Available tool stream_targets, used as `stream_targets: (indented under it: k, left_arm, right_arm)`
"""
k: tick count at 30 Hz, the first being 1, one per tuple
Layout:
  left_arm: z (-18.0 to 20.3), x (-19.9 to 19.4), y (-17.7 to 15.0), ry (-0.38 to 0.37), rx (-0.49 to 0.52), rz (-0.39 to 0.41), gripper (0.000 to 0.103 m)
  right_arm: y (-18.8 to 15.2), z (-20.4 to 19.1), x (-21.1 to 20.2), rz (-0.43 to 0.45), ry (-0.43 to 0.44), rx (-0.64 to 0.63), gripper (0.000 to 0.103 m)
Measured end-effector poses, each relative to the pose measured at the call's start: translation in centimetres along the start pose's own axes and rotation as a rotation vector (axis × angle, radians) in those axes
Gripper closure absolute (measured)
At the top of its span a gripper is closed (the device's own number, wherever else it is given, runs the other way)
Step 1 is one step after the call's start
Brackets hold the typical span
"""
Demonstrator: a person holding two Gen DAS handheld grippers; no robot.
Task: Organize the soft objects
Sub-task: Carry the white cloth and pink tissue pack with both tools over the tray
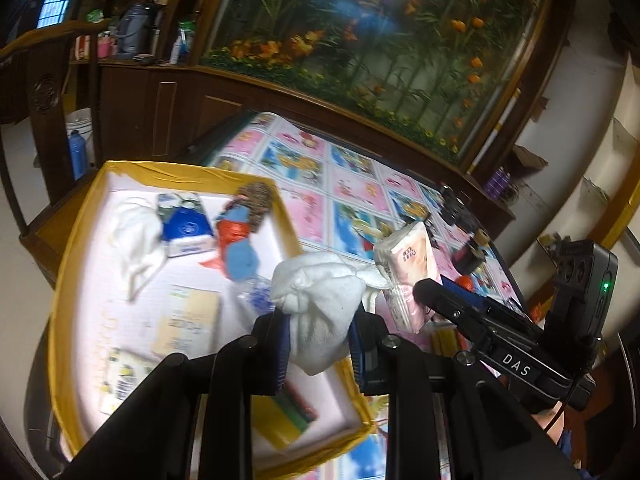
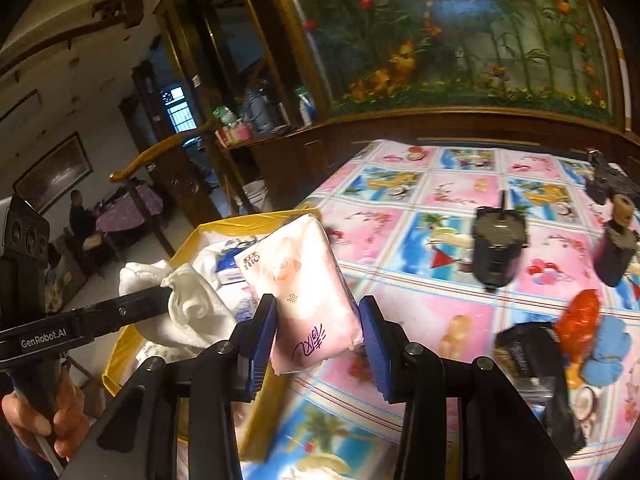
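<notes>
My left gripper [image 1: 318,320] is shut on a white cloth [image 1: 320,304] and holds it above the right rim of the yellow-edged box [image 1: 180,170]. My right gripper [image 2: 318,330] is shut on a pink tissue pack [image 2: 308,280] and holds it in the air just right of the box [image 2: 240,220]. The pack [image 1: 404,276] and right gripper [image 1: 424,292] also show in the left wrist view, beside the cloth. The cloth [image 2: 192,304] shows in the right wrist view. Inside the box lie another white cloth [image 1: 136,236], a blue tissue pack [image 1: 186,228] and a blue and red soft toy [image 1: 236,240].
The table carries a pink and blue patterned cloth [image 2: 420,208]. On it stand two dark motor-like parts [image 2: 496,244] [image 2: 616,248], a black pouch [image 2: 536,364] and a blue and orange soft toy [image 2: 600,332]. A wooden cabinet with a flower painting [image 2: 460,40] stands behind.
</notes>
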State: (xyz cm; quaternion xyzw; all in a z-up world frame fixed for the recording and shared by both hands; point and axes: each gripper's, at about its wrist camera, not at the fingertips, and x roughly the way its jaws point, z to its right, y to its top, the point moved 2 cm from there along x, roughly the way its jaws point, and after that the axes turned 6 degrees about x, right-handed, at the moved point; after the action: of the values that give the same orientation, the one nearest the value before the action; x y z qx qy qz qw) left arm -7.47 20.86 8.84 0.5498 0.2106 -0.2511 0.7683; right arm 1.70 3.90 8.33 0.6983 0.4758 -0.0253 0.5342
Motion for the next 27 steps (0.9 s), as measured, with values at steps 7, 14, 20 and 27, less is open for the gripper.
stream_targets:
  k: [7,14,20,27]
  left_arm:
    - [-4.3,-0.7,0.0,0.078,-0.073,0.018,0.079]
    - [-7.4,-1.3,-1.0,0.15,-0.119,0.014,0.079]
    - [-9.3,-1.1,-1.4,0.17,-0.166,0.01,0.079]
    - [-10.1,-0.1,-1.8,0.19,-0.178,-0.009,0.079]
  right_arm:
    - [0.1,-2.2,2.5,-0.045,0.031,-0.015,0.057]
    - [-0.9,-4.4,5.0,-0.119,0.079,-0.015,0.057]
    - [-2.2,-5.7,6.3,-0.163,0.086,-0.042,0.057]
    - [-3.5,-6.7,7.5,-0.203,0.074,-0.078,0.057]
